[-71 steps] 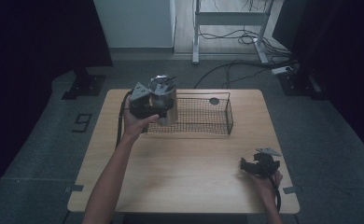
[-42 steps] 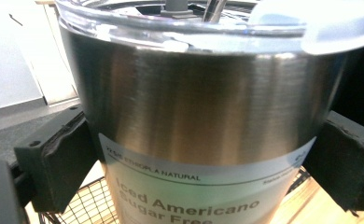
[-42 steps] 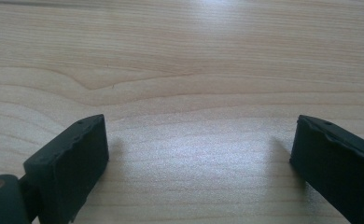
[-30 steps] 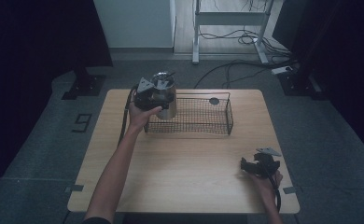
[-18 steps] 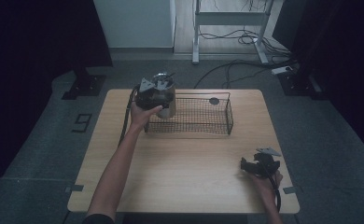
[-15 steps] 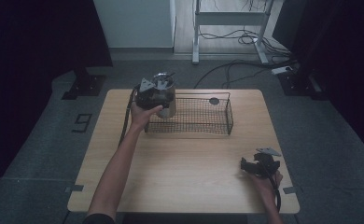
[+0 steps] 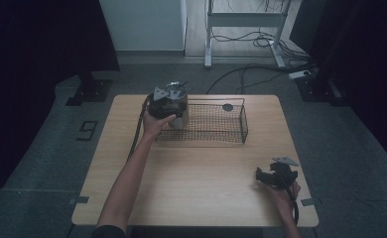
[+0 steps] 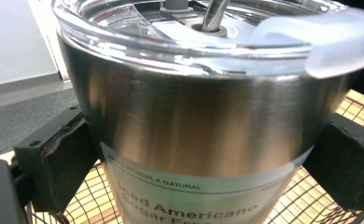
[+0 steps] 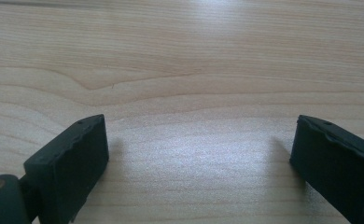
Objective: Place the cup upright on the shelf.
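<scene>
A steel tumbler [image 8: 203, 126] with a clear lid, a metal straw and a white "Iced Americano" label is clamped between the jaws of my left gripper [image 8: 203, 163]. In the high view that gripper [image 7: 167, 105] holds the tumbler [image 7: 179, 106] at the left end of a black wire basket [image 7: 233, 136], low inside it or just over its mesh. My right gripper [image 7: 270, 177] rests near the table's front right corner, open, its two black jaws wide apart over bare wood [image 9: 194, 140].
A small dark round object [image 7: 227, 107] lies at the basket's far right side. The wooden table [image 7: 196, 183] has a broad bare stretch in front of the basket. Cables and a desk frame stand on the floor beyond.
My left gripper has carried the tumbler slightly back and right, settling it at the basket's left end. The right gripper has stayed put.
</scene>
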`<state>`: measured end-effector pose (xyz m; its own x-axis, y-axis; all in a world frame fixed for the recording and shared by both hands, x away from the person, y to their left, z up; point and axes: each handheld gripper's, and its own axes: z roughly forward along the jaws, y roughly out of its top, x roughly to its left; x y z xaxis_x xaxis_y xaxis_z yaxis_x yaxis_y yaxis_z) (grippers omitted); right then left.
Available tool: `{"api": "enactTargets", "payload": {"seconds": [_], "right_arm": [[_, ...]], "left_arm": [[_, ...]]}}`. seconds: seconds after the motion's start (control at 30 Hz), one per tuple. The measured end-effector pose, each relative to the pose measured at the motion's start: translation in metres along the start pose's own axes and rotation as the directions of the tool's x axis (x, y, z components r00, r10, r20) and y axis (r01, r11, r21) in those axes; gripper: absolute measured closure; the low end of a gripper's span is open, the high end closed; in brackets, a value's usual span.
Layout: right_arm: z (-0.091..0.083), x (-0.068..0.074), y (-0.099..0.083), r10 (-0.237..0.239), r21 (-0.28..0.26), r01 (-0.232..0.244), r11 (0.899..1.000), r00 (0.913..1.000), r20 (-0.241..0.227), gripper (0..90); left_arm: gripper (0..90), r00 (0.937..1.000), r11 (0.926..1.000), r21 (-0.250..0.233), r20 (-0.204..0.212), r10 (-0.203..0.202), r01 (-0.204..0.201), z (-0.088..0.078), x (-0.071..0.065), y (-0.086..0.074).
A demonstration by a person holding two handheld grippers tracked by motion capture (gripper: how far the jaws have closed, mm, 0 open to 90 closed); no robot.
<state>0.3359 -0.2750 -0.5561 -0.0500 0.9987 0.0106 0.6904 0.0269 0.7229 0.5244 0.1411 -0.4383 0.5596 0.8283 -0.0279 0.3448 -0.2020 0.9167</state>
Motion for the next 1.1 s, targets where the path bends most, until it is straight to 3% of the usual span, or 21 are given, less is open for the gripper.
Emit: {"api": "enactTargets", "payload": {"seconds": [0.47, 1.1], "right_arm": [[0.0, 0.0, 0.0, 0.0, 0.0, 0.0, 1.0, 1.0, 0.0, 3.8], [0.0, 0.0, 0.0, -0.001, 0.0, 0.001, 1.0, 1.0, 0.0, 3.9]], "left_arm": [[4.2, 1.0, 0.9994, 0.035, -0.007, -0.003, 0.003, 0.013, -0.002, -0.017], [4.0, 0.9998, 0.9983, 0.056, -0.004, 0.017, -0.017, 0.017, -0.01, -0.034]]}}
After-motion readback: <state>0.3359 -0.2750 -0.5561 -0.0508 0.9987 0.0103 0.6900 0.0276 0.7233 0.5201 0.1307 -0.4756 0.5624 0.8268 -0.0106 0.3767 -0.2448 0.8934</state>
